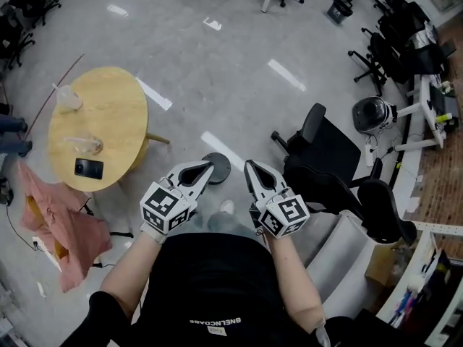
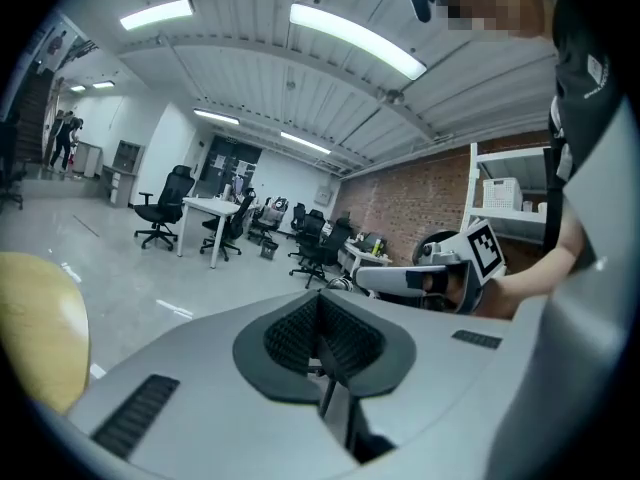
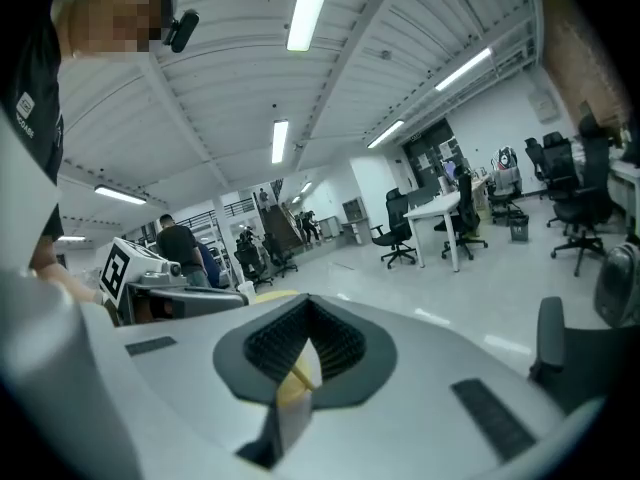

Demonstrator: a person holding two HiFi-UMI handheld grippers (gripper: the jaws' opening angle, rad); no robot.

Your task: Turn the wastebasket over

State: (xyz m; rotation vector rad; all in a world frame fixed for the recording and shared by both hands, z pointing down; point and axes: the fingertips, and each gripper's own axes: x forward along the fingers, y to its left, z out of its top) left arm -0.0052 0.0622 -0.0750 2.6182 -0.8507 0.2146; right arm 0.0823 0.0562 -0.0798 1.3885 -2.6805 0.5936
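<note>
Wastebasket (image 1: 221, 170) sits on the floor (image 1: 217, 71) just past our gripper tips; left gripper (image 1: 207, 166) and right gripper (image 1: 249, 164) both clenched on nothing, side by side.

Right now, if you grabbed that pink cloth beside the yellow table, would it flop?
Probably floppy: the pink cloth lies crumpled in soft folds beside the round table. It is likely light for its size too, since it looks thin.

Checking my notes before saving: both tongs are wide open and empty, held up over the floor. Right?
No, both are shut: the left tongs in the left gripper view, the right tongs in the right gripper view. Empty is right.
</note>
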